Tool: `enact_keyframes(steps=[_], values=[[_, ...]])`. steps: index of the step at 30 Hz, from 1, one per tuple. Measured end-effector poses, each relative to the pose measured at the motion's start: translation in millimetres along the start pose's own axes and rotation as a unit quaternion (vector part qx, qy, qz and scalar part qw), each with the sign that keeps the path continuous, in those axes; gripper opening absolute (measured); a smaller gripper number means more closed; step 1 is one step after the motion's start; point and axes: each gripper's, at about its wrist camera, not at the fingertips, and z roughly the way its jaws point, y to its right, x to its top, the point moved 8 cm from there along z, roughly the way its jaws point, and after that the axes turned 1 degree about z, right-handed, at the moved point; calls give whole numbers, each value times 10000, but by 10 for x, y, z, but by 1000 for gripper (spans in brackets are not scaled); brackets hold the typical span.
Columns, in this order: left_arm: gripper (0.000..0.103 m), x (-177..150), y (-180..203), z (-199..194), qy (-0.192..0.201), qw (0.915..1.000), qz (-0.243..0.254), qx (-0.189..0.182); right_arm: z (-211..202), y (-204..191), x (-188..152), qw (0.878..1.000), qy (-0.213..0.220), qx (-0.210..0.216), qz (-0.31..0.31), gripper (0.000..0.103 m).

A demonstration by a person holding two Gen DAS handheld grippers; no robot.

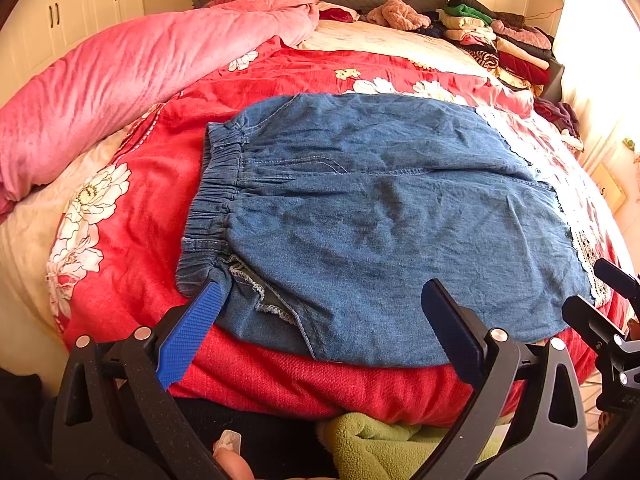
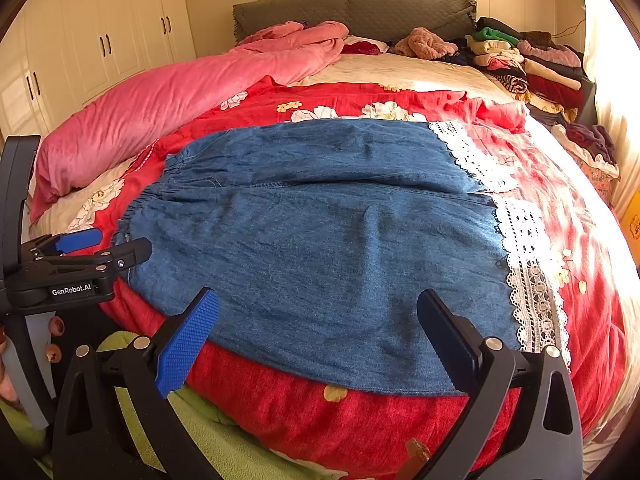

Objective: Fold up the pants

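Both grippers are hanging wide open, gripping nothing: left gripper (image 1: 320, 328) near the elastic waistband (image 1: 212, 204), right gripper (image 2: 316, 336) toward the lace hems (image 2: 524, 248). Denim pants (image 2: 320, 240) are lying flat, sideways on the red floral quilt (image 2: 340, 412). I'd be pinching both near-edge layers together, then folding evenly.

A red floral quilt (image 2: 360, 420) covers the bed. A pink blanket (image 2: 168, 100) lies bunched along its left side. Folded clothes (image 2: 520, 64) are stacked at the far right, by a grey headboard (image 2: 352, 8). White wardrobes (image 2: 100, 40) stand left.
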Motion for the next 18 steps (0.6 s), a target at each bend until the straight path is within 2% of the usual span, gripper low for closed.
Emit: enact_keyframes(steps=[18], values=[[94,98,-127,20,78,9999,-31,100,156,-64,193,9999,-75,115,-99,99]])
